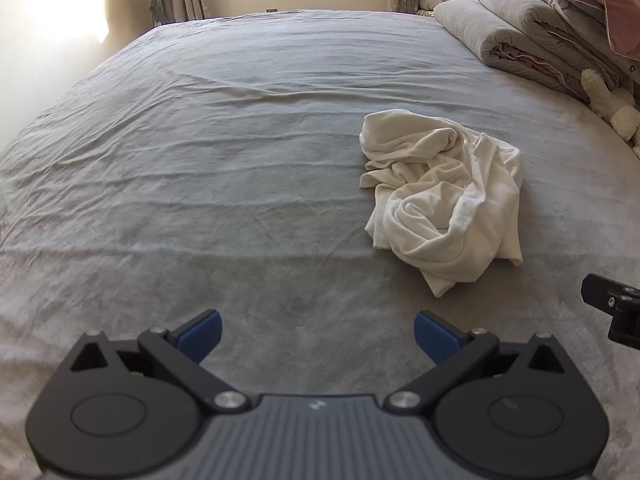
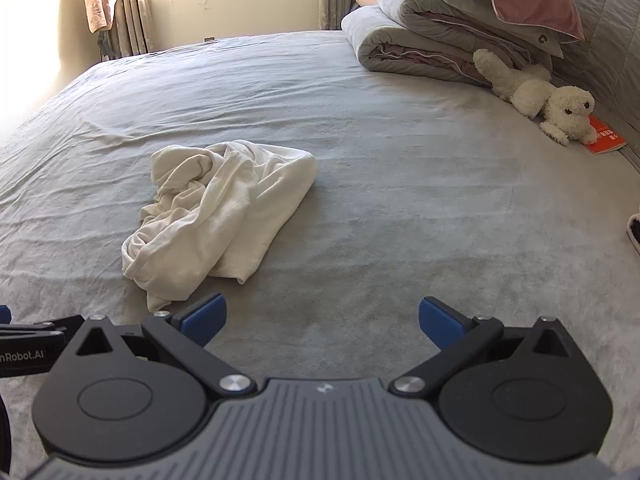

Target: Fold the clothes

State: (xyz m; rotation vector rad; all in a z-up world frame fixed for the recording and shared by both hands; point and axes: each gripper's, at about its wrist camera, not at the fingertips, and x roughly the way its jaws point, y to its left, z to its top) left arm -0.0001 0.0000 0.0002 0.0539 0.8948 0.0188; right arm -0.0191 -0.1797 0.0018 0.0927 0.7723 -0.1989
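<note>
Grey bedsheet (image 1: 200, 160) holds crumpled white garment (image 1: 440, 196), quilts (image 2: 420, 40) behind.

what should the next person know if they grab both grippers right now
Left gripper: open, empty, above the grey bed sheet.
Right gripper: open, empty, also above the sheet.
White garment: crumpled in a heap mid-bed, ahead and to the right of the left gripper, ahead and to the left of the right one; neither touches it.
Done: nothing folded yet.
Left: probably grasp it, spread it flat, then fold.
Folded quilts and plush dog lie at the far right.
</note>
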